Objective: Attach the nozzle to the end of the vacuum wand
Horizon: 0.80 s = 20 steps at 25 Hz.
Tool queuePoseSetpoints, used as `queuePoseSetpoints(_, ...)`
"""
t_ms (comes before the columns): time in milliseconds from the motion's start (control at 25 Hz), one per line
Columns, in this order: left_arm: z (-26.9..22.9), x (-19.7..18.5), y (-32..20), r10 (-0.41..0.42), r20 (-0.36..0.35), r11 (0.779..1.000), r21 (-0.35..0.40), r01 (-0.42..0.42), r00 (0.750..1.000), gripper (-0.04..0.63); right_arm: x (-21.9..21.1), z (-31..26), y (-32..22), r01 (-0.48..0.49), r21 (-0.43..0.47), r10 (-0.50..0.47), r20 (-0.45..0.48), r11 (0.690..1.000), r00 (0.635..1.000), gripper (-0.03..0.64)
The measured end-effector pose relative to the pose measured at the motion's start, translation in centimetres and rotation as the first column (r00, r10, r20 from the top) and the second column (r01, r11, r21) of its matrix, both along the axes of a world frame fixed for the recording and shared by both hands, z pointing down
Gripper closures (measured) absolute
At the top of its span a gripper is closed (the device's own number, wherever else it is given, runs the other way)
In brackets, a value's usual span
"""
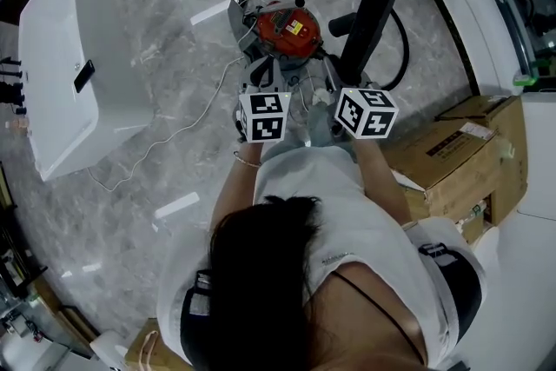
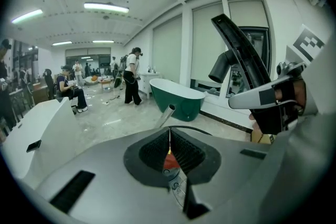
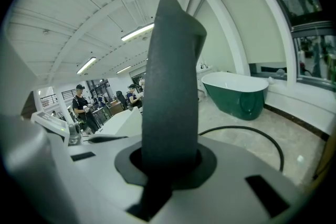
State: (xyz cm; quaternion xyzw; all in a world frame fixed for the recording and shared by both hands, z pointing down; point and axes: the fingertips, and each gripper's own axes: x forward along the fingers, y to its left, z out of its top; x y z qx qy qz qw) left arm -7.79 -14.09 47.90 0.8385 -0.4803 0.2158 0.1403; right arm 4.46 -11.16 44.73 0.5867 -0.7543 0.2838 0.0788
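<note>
My right gripper [image 1: 346, 81] [image 3: 170, 161] is shut on the lower end of the long black nozzle [image 1: 370, 20] [image 3: 172, 81], which stands up and away from me. In the left gripper view the nozzle [image 2: 242, 57] shows at the right, held tilted. My left gripper [image 1: 261, 76] [image 2: 169, 150] is shut with nothing between its jaws. Past its jaws the open end of a metal wand tube [image 2: 166, 114] points upward. The red vacuum cleaner [image 1: 287, 28] sits on the floor just beyond both grippers, with a black hose [image 1: 401, 30] looped around it.
A white table [image 1: 82, 56] stands at the left with a dark phone on it. Cardboard boxes [image 1: 456, 156] lie at the right. A green bathtub [image 2: 179, 97] stands by the windows. Several people are far off in the room. White cables trail over the marble floor [image 1: 174, 4].
</note>
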Motion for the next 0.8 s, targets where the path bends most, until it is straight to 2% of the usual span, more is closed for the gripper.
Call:
queuePoseSetpoints(280,0.1,1.4,-2.5,0.039,0.014,0.999,0.016,-0.039,0.999,0.592,0.3,-0.1,-2.8,0.036,0.012,-0.036,0.008,0.999,0.999,0.571)
queuePoseSetpoints(600,1.5,3.4,-6.4,0.106,0.103,0.993,0.048,-0.112,0.989,0.588,1.4,1.1,-5.1,0.067,-0.014,-0.067,0.028,0.998,0.997,0.571)
queuePoseSetpoints(720,2.9,4.2,-8.1,0.112,0.142,0.992,0.049,-0.12,0.984,0.569,2.2,1.6,-6.1,0.079,-0.027,-0.078,0.032,0.997,0.996,0.571)
queuePoseSetpoints(800,4.2,4.5,-9.1,0.114,0.167,0.992,0.032,-0.121,0.979,0.521,2.4,1.9,-6.8,0.085,-0.033,-0.084,0.037,0.996,0.996,0.571)
